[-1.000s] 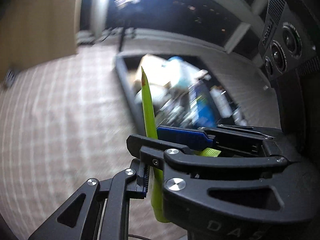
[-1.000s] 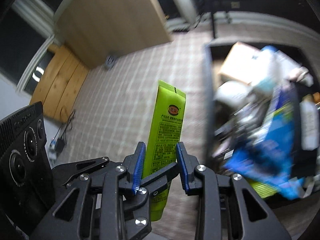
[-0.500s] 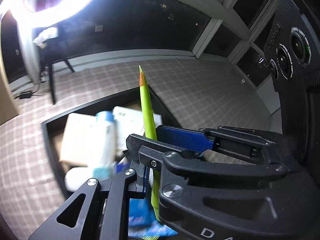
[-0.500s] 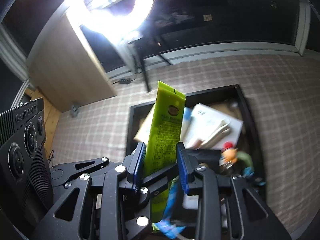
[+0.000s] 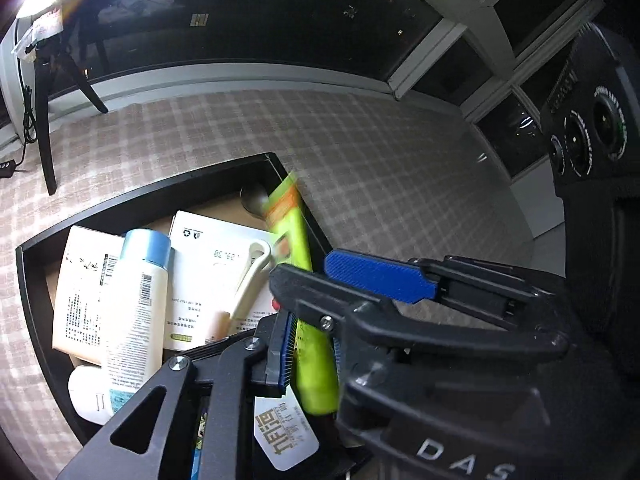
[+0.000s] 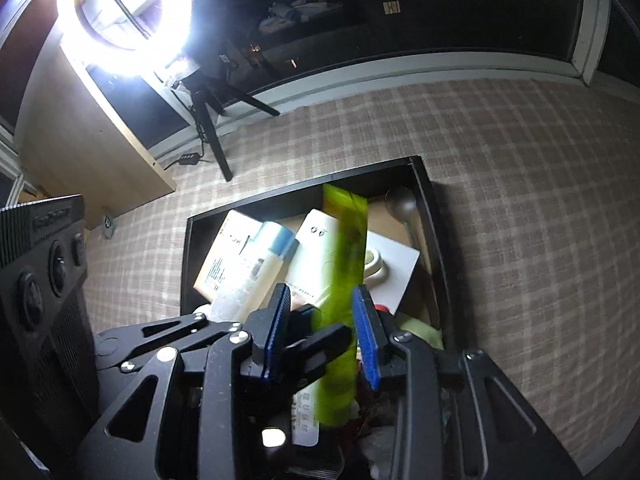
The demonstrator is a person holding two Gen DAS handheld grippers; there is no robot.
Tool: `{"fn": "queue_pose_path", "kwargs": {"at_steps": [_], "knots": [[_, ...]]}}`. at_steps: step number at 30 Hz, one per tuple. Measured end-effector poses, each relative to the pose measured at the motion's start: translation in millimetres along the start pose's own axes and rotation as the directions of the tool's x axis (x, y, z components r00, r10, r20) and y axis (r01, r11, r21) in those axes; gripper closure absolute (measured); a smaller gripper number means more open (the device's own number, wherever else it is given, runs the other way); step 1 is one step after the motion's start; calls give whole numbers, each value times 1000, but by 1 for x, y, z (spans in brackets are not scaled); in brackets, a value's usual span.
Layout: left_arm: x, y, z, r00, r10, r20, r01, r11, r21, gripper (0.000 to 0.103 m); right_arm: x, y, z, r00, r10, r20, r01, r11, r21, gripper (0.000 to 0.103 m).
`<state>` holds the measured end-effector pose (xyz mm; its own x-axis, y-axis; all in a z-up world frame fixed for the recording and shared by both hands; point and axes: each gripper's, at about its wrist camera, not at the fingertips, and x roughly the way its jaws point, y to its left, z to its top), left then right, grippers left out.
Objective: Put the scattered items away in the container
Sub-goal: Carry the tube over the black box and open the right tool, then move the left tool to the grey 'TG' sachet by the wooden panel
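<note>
Since a second ago both hands have swung across the checked carpet (image 5: 360, 152) to hang above the black container (image 5: 48, 240), which now fills the lower middle of each view. The left gripper (image 5: 310, 344) is opening its jaws, the blurred green tube (image 5: 308, 320) between them no longer clamped. The right gripper (image 6: 320, 332) stands released, and the same tube (image 6: 344, 280), streaked with motion, is loose between its pads over a white box (image 6: 316, 248) and a blue-capped bottle (image 6: 256, 268). The container is crowded; open carpet lies beyond its right rim.
</note>
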<state>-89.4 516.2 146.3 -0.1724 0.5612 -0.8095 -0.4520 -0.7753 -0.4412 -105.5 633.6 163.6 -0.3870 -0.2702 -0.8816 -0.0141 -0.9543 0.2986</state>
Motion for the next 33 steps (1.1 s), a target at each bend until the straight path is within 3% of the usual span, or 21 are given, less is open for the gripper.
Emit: {"fn": "queue_pose_path", "kwargs": {"at_steps": [8,18,23,27,33], "knots": [[-17,1,2,997,63,42,-65,997,40,86,-7,8,2,999,-38,32,39,999,-31,69],[-56,29,-15,988,119,96,-121,992,19,86,-22,18,-9,996,-46,70,48,999,-15,68],[-88,62,-33,978,173,114,-174,985,-1,85,-26,53,-19,994,-42,98,47,998,-41,65],[-122,102,-50,966,217,139,-214,976,-41,71,-21,92,-30,992,-50,111,60,995,-86,61],[-175,181,-79,938,313,148,-300,948,-102,69,-12,160,-52,991,-33,133,52,989,-142,54]]}}
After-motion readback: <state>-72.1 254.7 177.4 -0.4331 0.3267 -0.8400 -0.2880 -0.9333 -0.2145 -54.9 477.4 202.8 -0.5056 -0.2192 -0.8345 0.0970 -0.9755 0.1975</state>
